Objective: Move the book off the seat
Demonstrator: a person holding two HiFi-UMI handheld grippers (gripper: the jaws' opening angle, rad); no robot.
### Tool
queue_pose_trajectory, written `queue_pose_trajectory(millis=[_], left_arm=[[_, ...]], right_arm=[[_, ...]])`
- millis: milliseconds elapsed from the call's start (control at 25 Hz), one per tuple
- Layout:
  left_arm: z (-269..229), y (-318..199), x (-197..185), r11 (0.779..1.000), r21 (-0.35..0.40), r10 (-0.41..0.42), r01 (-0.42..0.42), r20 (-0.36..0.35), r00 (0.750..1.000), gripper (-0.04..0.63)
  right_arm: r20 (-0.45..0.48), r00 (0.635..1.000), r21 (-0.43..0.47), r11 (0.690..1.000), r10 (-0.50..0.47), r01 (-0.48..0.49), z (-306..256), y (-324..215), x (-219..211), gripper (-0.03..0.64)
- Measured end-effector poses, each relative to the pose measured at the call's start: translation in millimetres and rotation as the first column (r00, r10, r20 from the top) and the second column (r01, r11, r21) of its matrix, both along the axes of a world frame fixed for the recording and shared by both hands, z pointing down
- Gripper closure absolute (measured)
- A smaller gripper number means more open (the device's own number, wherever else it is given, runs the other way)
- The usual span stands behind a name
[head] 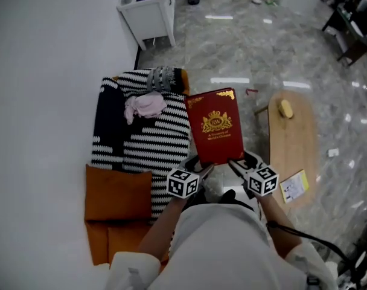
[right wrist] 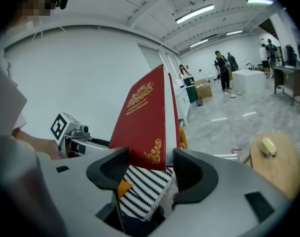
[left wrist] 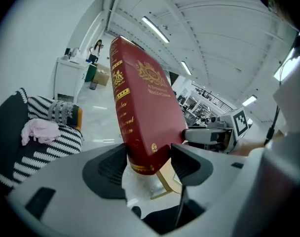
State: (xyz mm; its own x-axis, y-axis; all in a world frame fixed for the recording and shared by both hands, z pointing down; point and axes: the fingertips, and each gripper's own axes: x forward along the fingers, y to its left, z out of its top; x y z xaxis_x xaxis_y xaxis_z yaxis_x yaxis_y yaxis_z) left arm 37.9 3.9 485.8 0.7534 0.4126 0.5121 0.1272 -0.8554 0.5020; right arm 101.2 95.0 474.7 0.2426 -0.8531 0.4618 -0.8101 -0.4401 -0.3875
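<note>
**Book up, not yet set down**

The book (head: 215,125) is off the seat (head: 165,144) and in the air, over its right edge and the floor gap beside the table (head: 292,138). By my read the lift is done. What's left is carrying it across and putting it down, probably on the table.

Left gripper (left wrist: 149,162) is clamped on the near spine corner. Right gripper (right wrist: 150,164) is clamped on the other near corner. The two sit side by side close to my body, pointing forward and a little down, with the book tilted up away from me.
</note>
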Motion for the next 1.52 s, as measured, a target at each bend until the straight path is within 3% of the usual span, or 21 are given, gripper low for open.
queue_pose_trajectory(millis=[520,840,1080,1240,1360,1520], left_arm=[[7,175,37,0.974,0.031,0.226,-0.226,0.001,0.974,0.325],[13,272,57,0.932,0.042,0.36,-0.359,0.003,0.933,0.325],[18,325,71,0.884,0.048,0.465,-0.465,0.008,0.885,0.325],[16,366,79,0.844,0.036,0.535,-0.535,-0.002,0.845,0.324],[19,388,86,0.802,0.042,0.596,-0.595,0.006,0.803,0.324],[26,414,93,0.725,0.068,0.686,-0.685,0.019,0.727,0.324]], right_arm=[[0.014,0.974,0.027,0.973,0.227,-0.228,10,187,14,0.319],[0.002,0.936,0.026,0.936,0.351,-0.351,14,289,20,0.319],[-0.003,0.892,0.024,0.892,0.452,-0.452,20,345,21,0.319],[0.004,0.847,0.027,0.846,0.532,-0.532,19,387,20,0.319],[0.009,0.807,0.026,0.807,0.59,-0.59,21,409,19,0.319],[0.019,0.744,0.022,0.744,0.668,-0.668,31,433,13,0.319]])
